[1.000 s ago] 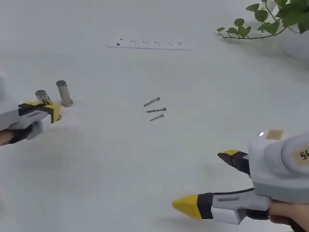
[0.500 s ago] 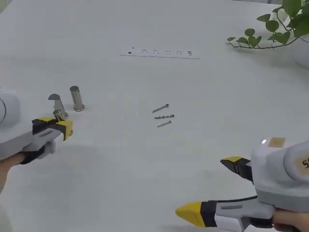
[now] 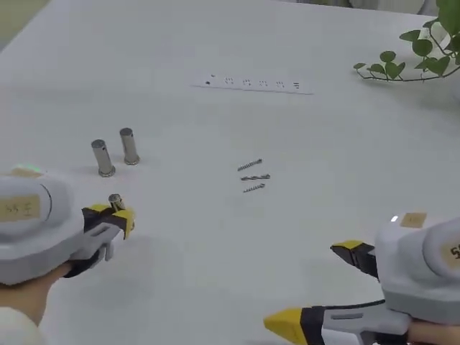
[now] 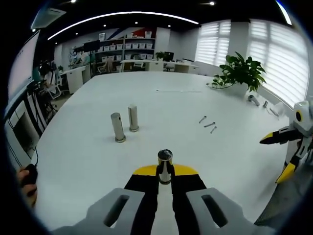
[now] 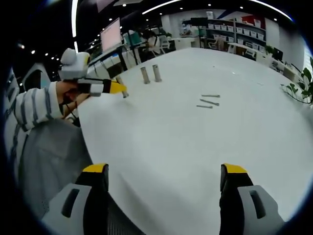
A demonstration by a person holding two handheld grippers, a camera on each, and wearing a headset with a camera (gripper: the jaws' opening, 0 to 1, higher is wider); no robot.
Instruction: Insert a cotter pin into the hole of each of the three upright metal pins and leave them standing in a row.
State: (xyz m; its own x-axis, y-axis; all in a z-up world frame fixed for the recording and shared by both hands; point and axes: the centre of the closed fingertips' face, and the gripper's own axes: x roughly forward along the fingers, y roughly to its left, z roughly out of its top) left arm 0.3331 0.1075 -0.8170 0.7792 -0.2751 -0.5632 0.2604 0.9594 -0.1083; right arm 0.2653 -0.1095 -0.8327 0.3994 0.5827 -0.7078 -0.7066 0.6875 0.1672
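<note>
Left gripper (image 4: 165,172): jaws pinching a metal pin (image 4: 165,160); stand it beside the standing pins (image 3: 103,157) — same row
Right gripper (image 5: 164,171): jaws spread; idle

- big white table (image 3: 215,43), white power strip (image 3: 251,83) lying near its far edge
- leafy plant (image 4: 243,71) at the table's far right
- windows with blinds (image 4: 274,54) beyond the table
- shelving (image 4: 128,46) behind the table, ceiling light strip (image 4: 122,15) above it

The left tongs (image 4: 165,172) hide the held pin (image 4: 165,159) at its foot; the cotter pins (image 3: 252,176) are too small for detail.
</note>
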